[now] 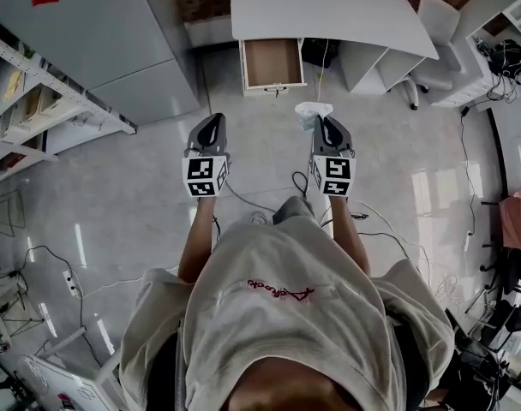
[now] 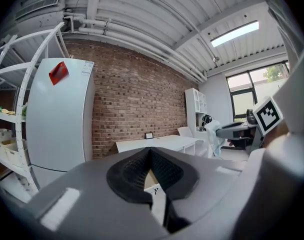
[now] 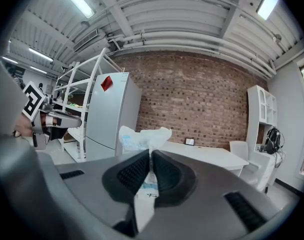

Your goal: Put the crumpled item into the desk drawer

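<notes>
Crumpled item (image 3: 142,136), a white wad with a little blue print, sits pinched in your right tongs (image 3: 150,155), which are clenched on its lower part so that the rest puffs out above the tips. It hangs in the air well short of the drawer (image 1: 272,61) and a little to the drawer's right. Your left tongs (image 2: 150,151) are clenched on nothing and ride level with the right pair, on your side of the drawer and a little to its left. By my reading you are in the carrying step: the pick-up is done and the drop is not. The drawer stands pulled out from the front of the white desk (image 1: 329,11), and what shows of its inside is bare, so no opening move looks needed. Next you have to walk the wad forward and slightly left, bring it over the drawer's near rim, lower it inside and only then let go. Watch the desk edge overhanging the back of the drawer. To the drawer's left a pale fridge (image 1: 98,32) stands close; to its right is a white chair (image 1: 432,24). The floor (image 1: 398,169) on your side of the drawer is open, but loose cables (image 1: 243,199) lie there near your feet.
</notes>
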`<act>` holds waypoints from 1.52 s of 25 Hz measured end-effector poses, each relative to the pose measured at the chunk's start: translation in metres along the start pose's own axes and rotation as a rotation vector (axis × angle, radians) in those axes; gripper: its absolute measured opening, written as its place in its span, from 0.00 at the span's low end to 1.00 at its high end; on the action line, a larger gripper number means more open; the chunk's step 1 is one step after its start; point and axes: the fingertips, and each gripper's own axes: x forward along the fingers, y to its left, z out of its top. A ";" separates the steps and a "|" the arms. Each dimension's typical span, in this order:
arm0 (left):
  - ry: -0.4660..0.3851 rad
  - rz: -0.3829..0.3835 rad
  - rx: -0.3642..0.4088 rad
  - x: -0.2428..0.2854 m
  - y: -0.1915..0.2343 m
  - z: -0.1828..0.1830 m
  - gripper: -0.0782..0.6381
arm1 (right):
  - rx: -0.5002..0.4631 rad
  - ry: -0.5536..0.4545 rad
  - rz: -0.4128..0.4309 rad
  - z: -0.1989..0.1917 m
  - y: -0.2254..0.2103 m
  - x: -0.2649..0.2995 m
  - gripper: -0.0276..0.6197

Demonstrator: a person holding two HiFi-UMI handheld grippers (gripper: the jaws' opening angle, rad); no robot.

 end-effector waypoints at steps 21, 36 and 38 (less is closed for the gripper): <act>0.021 0.031 -0.005 0.059 0.024 -0.011 0.12 | 0.035 0.019 0.016 -0.021 -0.025 0.073 0.09; 0.043 0.089 -0.020 0.227 0.054 0.021 0.12 | 0.031 -0.015 0.097 0.010 -0.122 0.232 0.09; 0.047 0.098 -0.017 0.251 0.057 0.026 0.12 | 0.032 -0.020 0.107 0.014 -0.138 0.253 0.09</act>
